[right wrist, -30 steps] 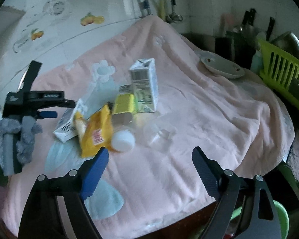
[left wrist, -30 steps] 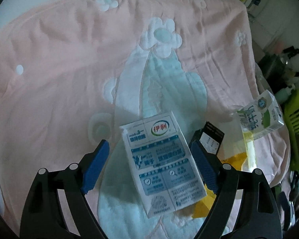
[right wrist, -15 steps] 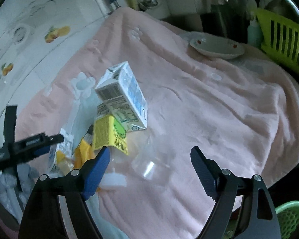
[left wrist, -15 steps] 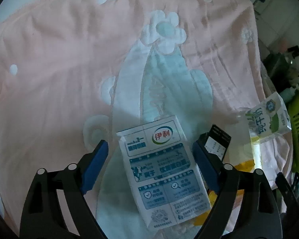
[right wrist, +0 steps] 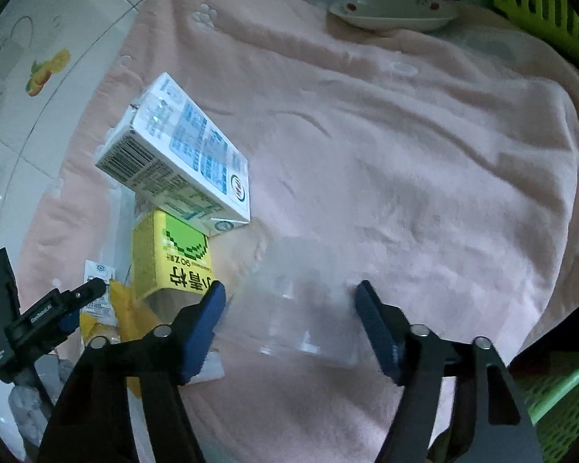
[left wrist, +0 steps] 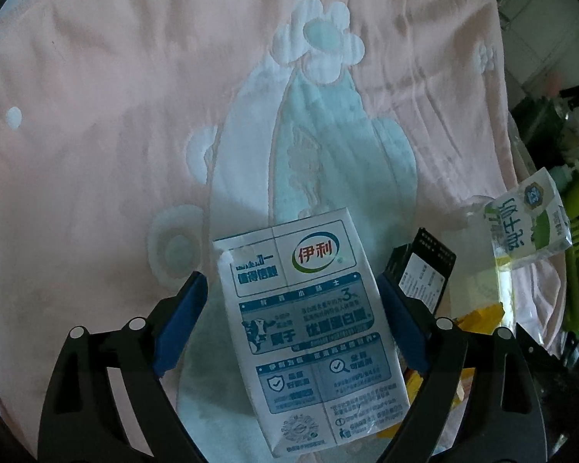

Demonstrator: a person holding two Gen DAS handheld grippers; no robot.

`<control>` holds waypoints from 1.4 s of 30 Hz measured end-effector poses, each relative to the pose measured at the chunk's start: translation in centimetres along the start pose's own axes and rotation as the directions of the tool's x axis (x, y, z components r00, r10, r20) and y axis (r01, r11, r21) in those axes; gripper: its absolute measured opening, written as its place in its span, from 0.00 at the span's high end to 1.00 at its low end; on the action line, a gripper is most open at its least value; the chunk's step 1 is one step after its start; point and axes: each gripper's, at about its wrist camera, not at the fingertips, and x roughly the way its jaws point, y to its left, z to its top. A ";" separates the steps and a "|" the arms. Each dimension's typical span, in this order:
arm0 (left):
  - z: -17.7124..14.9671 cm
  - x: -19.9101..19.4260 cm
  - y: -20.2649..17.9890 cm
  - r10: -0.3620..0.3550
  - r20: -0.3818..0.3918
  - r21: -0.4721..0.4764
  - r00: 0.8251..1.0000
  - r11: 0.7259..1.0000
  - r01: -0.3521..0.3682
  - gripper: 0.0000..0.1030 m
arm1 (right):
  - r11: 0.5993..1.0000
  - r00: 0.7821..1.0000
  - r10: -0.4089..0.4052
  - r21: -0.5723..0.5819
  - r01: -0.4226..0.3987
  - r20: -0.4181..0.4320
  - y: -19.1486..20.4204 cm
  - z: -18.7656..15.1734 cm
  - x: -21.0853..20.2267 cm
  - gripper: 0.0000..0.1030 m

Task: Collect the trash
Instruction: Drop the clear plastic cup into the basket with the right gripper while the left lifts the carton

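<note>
Closer now, right tool (right wrist: pixel 289 308) gapes around clear cup (right wrist: pixel 305 301); left tool (left wrist: pixel 289 308) straddles milk pouch (left wrist: pixel 308 328), unclenched.

My left gripper (left wrist: pixel 291 312) has soft-looking blue pads (left wrist: pixel 179 320) on black plastic arms, and between them lies a flat milk pouch (left wrist: pixel 308 332) that looks like smooth, shiny plastic. Under it the pink cloth (left wrist: pixel 115 115) is soft and fuzzy, not shiny. Near my right gripper (right wrist: pixel 289 320) is a clear plastic cup (right wrist: pixel 301 301), with two smooth, shiny cardboard cartons to the left, one white (right wrist: pixel 181 162) and one yellow (right wrist: pixel 173 254), and a glossy dish (right wrist: pixel 390 13) far off.
</note>
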 end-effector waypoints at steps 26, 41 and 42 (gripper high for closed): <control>-6.9 -10.6 -1.7 -0.195 0.128 0.176 0.972 0.969 0.171 0.35 | 0.995 0.988 0.071 -0.079 -0.060 0.138 -1.9 -8.6 -9.6 0.42; -16.2 -12.8 -9.4 -0.351 0.042 0.367 0.935 0.876 0.313 0.35 | 0.992 0.973 -0.115 -0.023 0.122 0.198 -11.9 -16.6 -16.4 0.41; -16.9 -12.7 -10.2 -0.362 0.027 0.380 0.932 0.866 0.326 0.35 | 0.990 0.971 -0.132 -0.016 0.138 0.197 -12.7 -17.0 -16.7 0.41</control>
